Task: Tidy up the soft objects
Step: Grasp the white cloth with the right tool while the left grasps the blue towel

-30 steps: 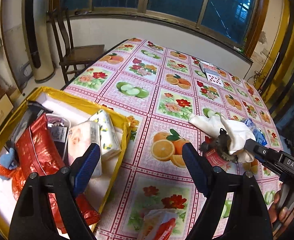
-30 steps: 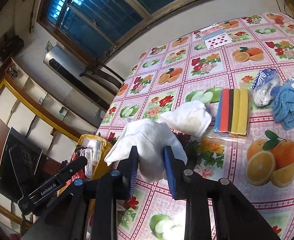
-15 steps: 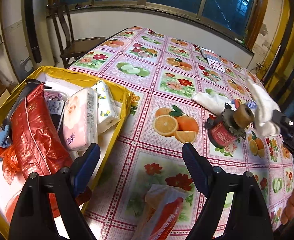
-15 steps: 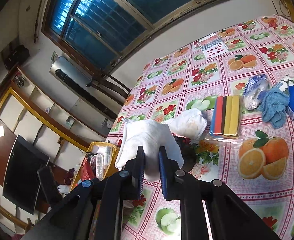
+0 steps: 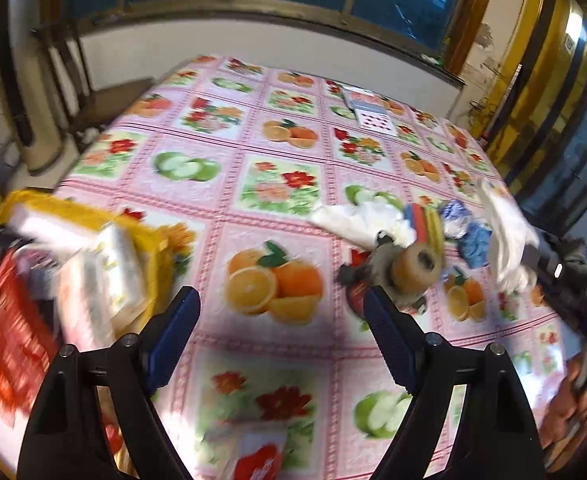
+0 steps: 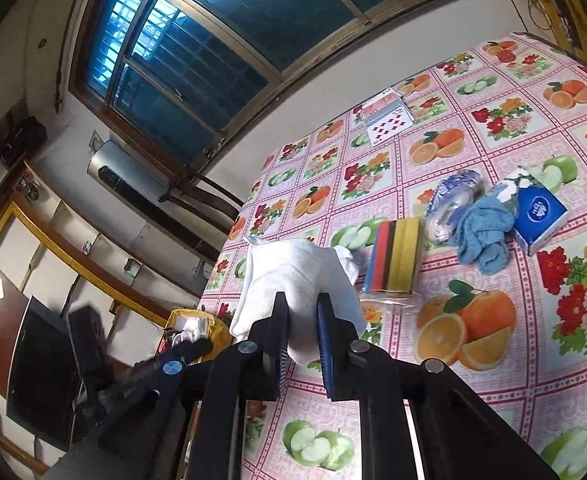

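while the right gripper [image 6: 302, 322] pinches a white cloth [image 6: 293, 276] above the table's near left edge, the left gripper [image 5: 281, 316] hangs spread and empty over bare tablecloth [image 5: 277, 184] between the yellow box [image 5: 149, 248] and tape roll [image 5: 415, 266]; no writing is legible.

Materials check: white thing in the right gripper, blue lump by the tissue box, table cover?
White cloth: looks like cotton terry, matte, drapes limply from the shut right gripper. Blue cloth: nubby, crumpled, likely microfibre or terry. Table cover: probably vinyl, printed fruit squares, embossed and slightly glossy.
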{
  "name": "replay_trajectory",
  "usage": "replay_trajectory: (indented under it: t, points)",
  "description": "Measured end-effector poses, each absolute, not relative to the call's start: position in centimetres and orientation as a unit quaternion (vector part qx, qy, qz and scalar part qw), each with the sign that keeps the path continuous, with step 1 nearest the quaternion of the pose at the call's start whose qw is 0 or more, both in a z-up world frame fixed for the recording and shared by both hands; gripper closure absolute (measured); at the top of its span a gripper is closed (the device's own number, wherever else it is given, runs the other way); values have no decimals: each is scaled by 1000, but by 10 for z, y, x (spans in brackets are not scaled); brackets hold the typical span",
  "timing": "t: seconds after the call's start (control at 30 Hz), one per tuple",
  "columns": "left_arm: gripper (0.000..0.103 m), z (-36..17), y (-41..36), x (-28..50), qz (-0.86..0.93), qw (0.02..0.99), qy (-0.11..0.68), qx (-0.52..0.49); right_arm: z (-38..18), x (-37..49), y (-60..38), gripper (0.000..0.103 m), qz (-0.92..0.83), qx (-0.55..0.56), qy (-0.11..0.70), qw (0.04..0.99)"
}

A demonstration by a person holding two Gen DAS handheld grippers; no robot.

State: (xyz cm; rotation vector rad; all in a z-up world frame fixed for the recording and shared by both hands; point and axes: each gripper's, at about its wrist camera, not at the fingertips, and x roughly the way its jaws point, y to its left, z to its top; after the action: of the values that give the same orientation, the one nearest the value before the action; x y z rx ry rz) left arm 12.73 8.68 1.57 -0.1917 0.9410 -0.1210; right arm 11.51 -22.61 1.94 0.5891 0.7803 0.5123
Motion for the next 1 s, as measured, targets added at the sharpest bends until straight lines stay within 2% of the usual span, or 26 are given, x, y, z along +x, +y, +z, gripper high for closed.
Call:
replay_trajectory:
  t: [0.27,0.37,0.67,0.83,0.87,0.93,1.0]
  points:
    - [19,-13,56,230,-123,804,564,-141,7,122,-240,89,242,287,383,844]
    - [19,-28,35,252,-140,779,599,-122,2,125,-244,89,242,289,386,842]
    - [19,-50,-8,292,-175,747,638,-60,-11,136,-256,88,240,300,396,834]
    - [19,-52,-23,295,-182,751,635,-3,-9,138,-253,88,244,297,394,835]
    - [21,-52,-26,293,-180,754,632,15,-9,139,-251,88,246,296,394,834]
    - [33,-52,-29,290,-171,762,623,41,-9,139,-248,88,249,296,396,833]
    - [57,-50,-24,290,-159,771,614,49,-8,139,-245,88,251,295,395,833]
